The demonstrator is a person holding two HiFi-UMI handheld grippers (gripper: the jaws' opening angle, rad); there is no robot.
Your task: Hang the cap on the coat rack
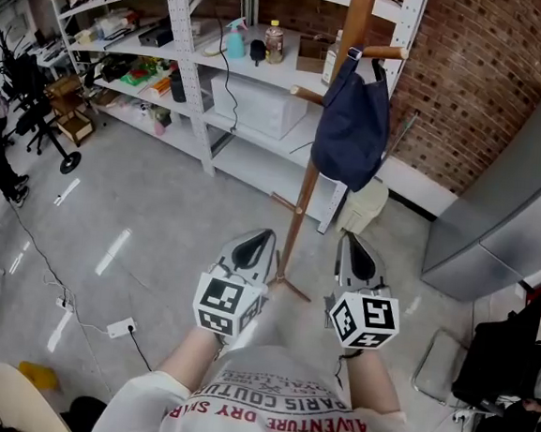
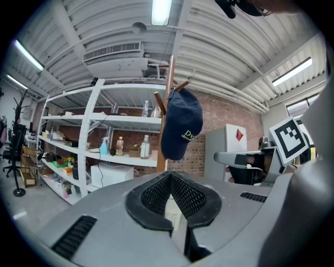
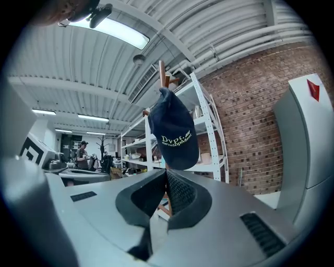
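Navy cap hangs on an upper peg of the wooden coat rack — left gripper and right gripper well apart from it, both with jaws pressed together, pinching nothing.

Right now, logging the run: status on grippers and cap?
Left gripper and right gripper shut, empty. Cap hangs on coat rack peg. Nothing blocking.

Open floor leads up to the coat rack, hemmed behind by white shelving and on the right by a grey cabinet.
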